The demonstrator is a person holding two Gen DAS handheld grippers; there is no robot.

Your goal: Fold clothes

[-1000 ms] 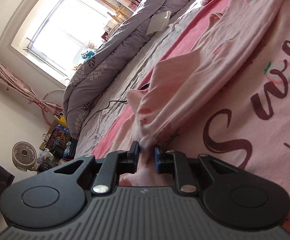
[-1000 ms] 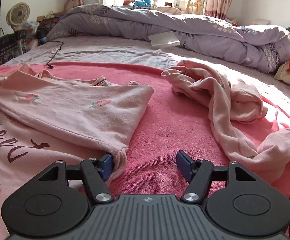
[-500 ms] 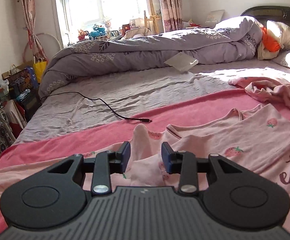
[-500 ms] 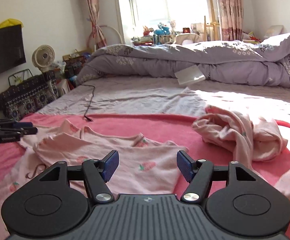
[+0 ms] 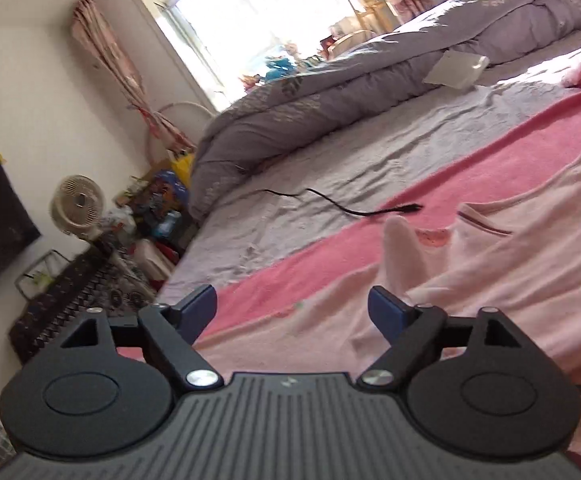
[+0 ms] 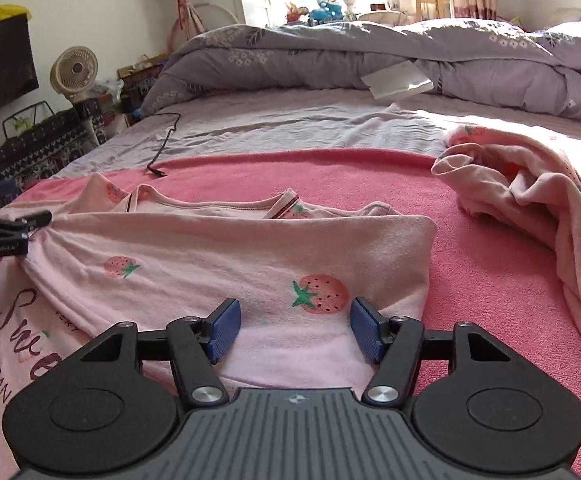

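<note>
**Left gripper lets go of pink top as fold lands on the bed**

The left gripper (image 5: pixel 292 306), pinched on a bunch of pink cloth a second ago, is now spreading its jaws, and nothing lies between them; the released tuft of the strawberry-print top (image 6: pixel 226 264) stands up just beyond its right fingertip. The right gripper (image 6: pixel 290 330) hovers low over the folded-over panel, its jaws wide and edging wider, straddling a printed strawberry without pinching the fabric, whereas a second ago it sat at the garment's corner.

Seen from the right wrist, the top lies across the pink blanket (image 6: pixel 370 184) on the bed, its upper part doubled over the lettered front, with the neckline showing at the far edge. The release suggests that one fold has been laid down, and smoothing or a second fold likely comes next.

Farther off to the right, a second pink garment (image 6: pixel 530 188) lies crumpled and unfolded. Beyond the blanket, a black cable (image 5: pixel 346 206) trails over the grey sheet, before a rolled lilac duvet (image 6: pixel 370 52).
</note>
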